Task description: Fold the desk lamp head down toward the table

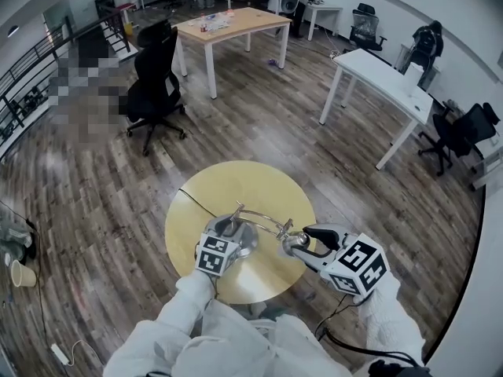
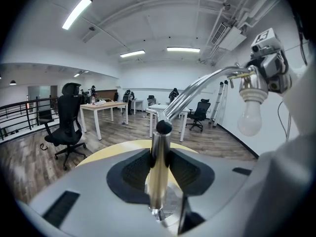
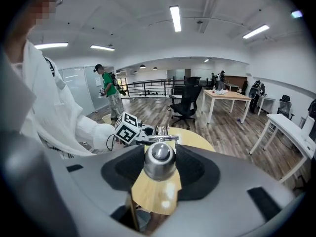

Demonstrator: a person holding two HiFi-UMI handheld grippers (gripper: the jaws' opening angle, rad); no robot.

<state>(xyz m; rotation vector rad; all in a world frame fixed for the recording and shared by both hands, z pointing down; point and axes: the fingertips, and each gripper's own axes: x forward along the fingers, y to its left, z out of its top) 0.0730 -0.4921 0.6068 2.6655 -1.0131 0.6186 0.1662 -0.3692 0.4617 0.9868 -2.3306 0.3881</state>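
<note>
A chrome desk lamp stands on the round yellow table (image 1: 236,185). My left gripper (image 1: 228,228) is shut on its upright post (image 2: 157,172), low down by the base. From the post a curved chrome arm (image 2: 207,80) (image 1: 259,220) rises to the right and ends in the socket with a bare white bulb (image 2: 250,118) hanging down. My right gripper (image 1: 302,240) is shut on the lamp head (image 3: 159,161), whose rounded chrome end sits between the jaw pads. In the right gripper view the left gripper's marker cube (image 3: 127,128) lies just beyond the head.
A black cable (image 1: 196,201) runs across the table's left side. On the wood floor stand a black office chair (image 1: 153,85), a wooden table (image 1: 232,23) and a white desk (image 1: 385,77). A paper cup (image 1: 22,273) lies far left. A person in green (image 3: 109,95) stands far off.
</note>
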